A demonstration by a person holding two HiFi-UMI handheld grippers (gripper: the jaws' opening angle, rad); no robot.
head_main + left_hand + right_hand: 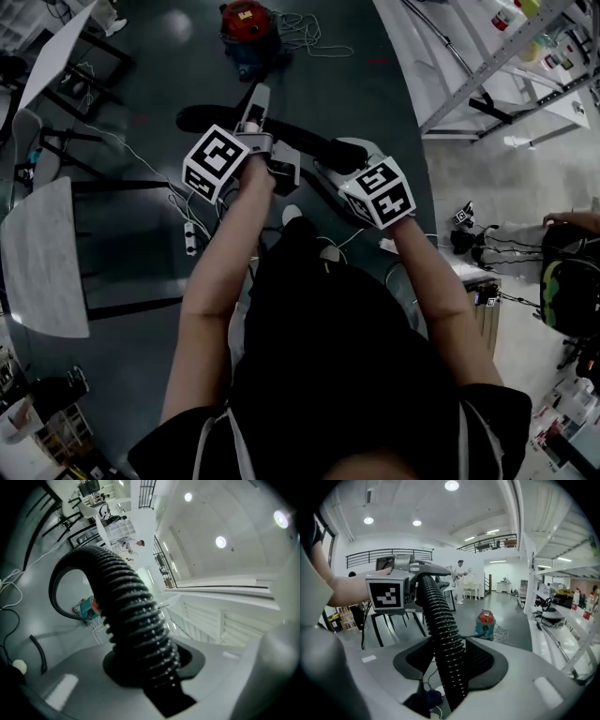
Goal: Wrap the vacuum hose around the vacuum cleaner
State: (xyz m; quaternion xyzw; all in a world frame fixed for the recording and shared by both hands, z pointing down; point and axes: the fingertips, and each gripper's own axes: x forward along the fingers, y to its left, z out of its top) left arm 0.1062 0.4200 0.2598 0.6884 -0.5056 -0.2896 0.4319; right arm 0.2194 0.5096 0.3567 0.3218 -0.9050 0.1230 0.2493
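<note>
Upper centre, vacuum cleaner [251, 33]: on the floor ahead of us.
Hose [305, 141]: we hold it crosswise at mid-frame.
Left hand-held gripper [150, 677]: pinching hose, nearer the cleaner.
Right hand-held gripper [440, 667]: spread loosely around hose.

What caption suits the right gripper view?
Ribbed hose passes through the open right gripper up to the left gripper.

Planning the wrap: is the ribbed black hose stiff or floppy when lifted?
Probably floppy: the vacuum hose bends in a loop beyond the left gripper. Its ribs likely resist slipping through the jaws.
</note>
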